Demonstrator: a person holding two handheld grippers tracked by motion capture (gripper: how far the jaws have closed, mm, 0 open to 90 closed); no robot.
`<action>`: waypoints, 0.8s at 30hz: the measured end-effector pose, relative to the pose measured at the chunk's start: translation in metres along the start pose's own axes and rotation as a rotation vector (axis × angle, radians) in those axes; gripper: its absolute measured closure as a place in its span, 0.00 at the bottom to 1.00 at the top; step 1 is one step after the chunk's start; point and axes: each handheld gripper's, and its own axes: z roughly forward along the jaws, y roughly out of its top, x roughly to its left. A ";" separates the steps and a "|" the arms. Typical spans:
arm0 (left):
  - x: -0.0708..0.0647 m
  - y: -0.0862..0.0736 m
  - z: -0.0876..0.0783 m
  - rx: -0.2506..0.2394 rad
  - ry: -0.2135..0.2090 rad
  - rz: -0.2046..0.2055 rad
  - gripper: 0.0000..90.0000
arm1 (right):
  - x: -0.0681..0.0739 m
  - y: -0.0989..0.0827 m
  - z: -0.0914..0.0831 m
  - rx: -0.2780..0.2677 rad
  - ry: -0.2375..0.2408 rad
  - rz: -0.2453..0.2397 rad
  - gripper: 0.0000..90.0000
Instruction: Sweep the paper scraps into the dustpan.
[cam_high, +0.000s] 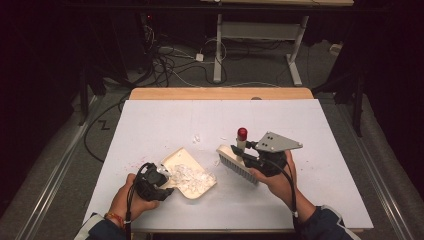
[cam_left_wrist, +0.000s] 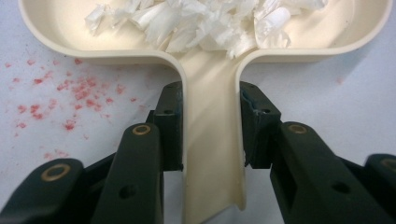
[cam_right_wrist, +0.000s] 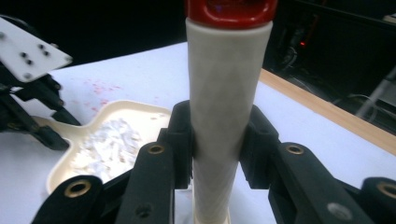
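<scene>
My left gripper (cam_left_wrist: 211, 135) clamps the dustpan (cam_left_wrist: 212, 154) handle, its end cut off; my right gripper (cam_right_wrist: 215, 140) clamps the brush (cam_right_wrist: 224, 116), bristles hidden.

Cream dustpan (cam_high: 187, 172) is lying flat on the table, holding white paper scraps (cam_high: 189, 176); cream brush (cam_high: 238, 162) is standing beside it, red-capped handle upright.
</scene>
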 end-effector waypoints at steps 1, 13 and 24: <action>0.000 0.000 0.000 0.000 0.000 -0.002 0.71 | 0.004 0.001 0.002 -0.001 0.019 -0.005 0.77; 0.003 -0.001 0.001 -0.014 -0.009 -0.020 0.71 | 0.039 0.026 0.036 -0.059 0.153 -0.025 0.78; 0.012 -0.004 -0.001 -0.042 -0.016 -0.071 0.71 | 0.032 0.053 0.044 -0.088 0.140 -0.054 0.77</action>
